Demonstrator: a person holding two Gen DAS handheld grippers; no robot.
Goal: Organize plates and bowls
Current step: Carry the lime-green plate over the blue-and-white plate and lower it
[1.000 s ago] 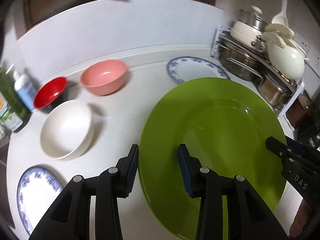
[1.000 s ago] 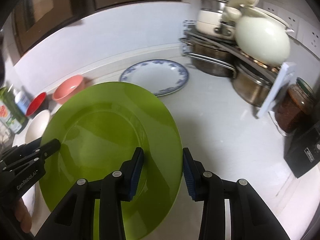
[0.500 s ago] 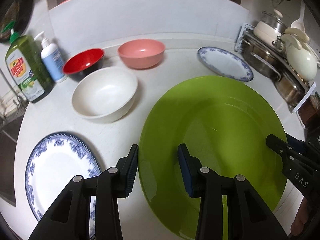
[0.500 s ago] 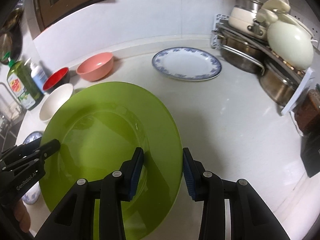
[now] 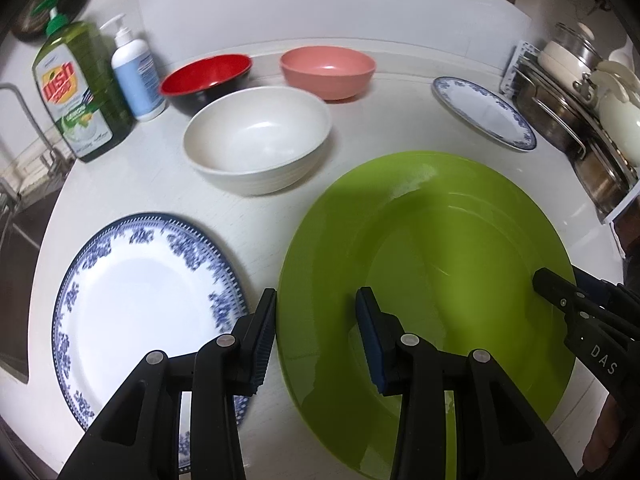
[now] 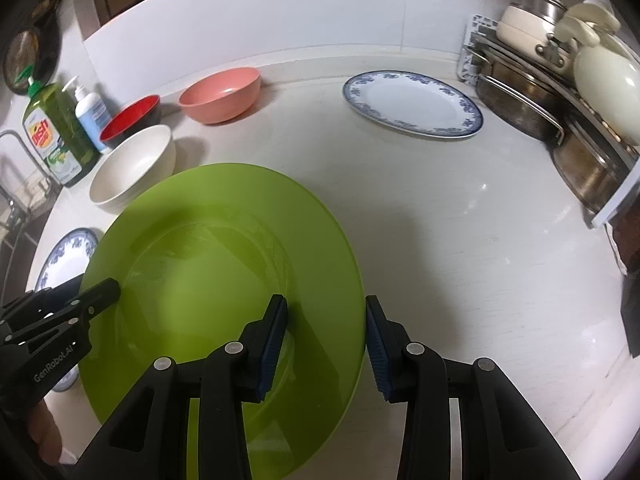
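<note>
A: Your left claw [image 5: 316,336] and right claw [image 6: 326,338] are each straddling an edge of the green plate [image 5: 432,272], fingers apart.

B: Clamped?

A: I cannot tell if the pads are pinching. You are carrying it over the surface [image 6: 440,208], probably toward the near-left blue-rimmed plate [image 5: 136,288]. Next you are needing to center and lower it level.

B: Hidden?

A: The plate's underside and near rim.
</note>
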